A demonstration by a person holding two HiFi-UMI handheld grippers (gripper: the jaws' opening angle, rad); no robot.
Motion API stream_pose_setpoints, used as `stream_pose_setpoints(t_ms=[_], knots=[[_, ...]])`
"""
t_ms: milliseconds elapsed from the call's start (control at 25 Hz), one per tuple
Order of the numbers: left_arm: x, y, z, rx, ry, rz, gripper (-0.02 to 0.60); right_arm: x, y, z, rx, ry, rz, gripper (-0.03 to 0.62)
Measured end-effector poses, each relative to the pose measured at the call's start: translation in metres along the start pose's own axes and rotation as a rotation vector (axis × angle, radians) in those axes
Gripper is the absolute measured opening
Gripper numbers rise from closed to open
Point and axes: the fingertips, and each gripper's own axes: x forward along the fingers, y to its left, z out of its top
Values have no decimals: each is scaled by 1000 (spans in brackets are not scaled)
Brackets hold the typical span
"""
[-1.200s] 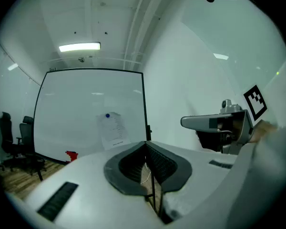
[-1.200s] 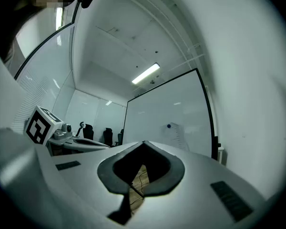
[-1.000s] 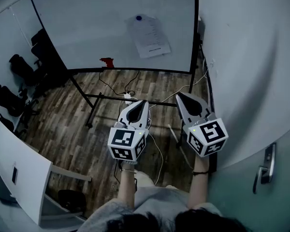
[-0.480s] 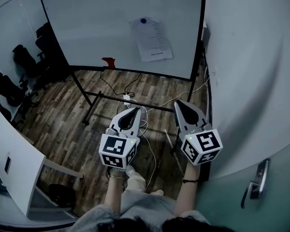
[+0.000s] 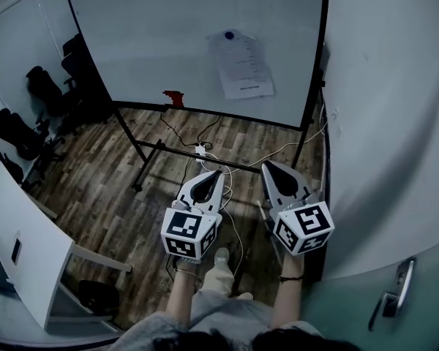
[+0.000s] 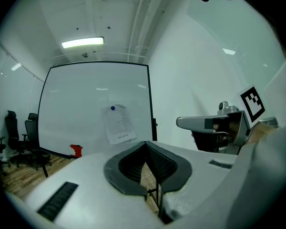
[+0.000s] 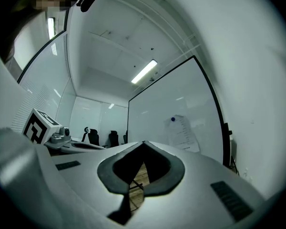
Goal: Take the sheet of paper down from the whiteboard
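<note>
A white printed sheet of paper (image 5: 245,64) hangs on the whiteboard (image 5: 161,35), pinned at its top by a blue magnet (image 5: 229,35). The same sheet of paper (image 6: 119,123) shows ahead in the left gripper view, and as the sheet of paper (image 7: 183,133) in the right gripper view. My left gripper (image 5: 212,174) and right gripper (image 5: 265,166) are held side by side, level, well short of the board. Both are shut with nothing between the jaws.
A red object (image 5: 175,98) sits on the whiteboard's lower ledge. The board's black stand bar (image 5: 183,152) and loose cables (image 5: 205,148) lie on the wooden floor. Black office chairs (image 5: 36,93) stand at the left, a white wall (image 5: 380,123) and door handle (image 5: 391,302) at the right.
Both grippers have dropped a little lower in the head view, and the view has shifted so the whiteboard and paper sit further right.
</note>
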Motion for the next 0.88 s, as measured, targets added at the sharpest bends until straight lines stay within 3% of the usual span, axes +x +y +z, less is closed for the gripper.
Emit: stream_pose_setpoints(t_ms=[560,760,880], knots=[[106,44,0,-13,12,-85,6,83,-61,-18,32,29,-39,0],[133,73,1,-79,-9,-108,6,117,-75,-28,47,62,-38,0],[148,88,3,-76,-9,-118,6,137,-80,-30,46,73,-35,0]])
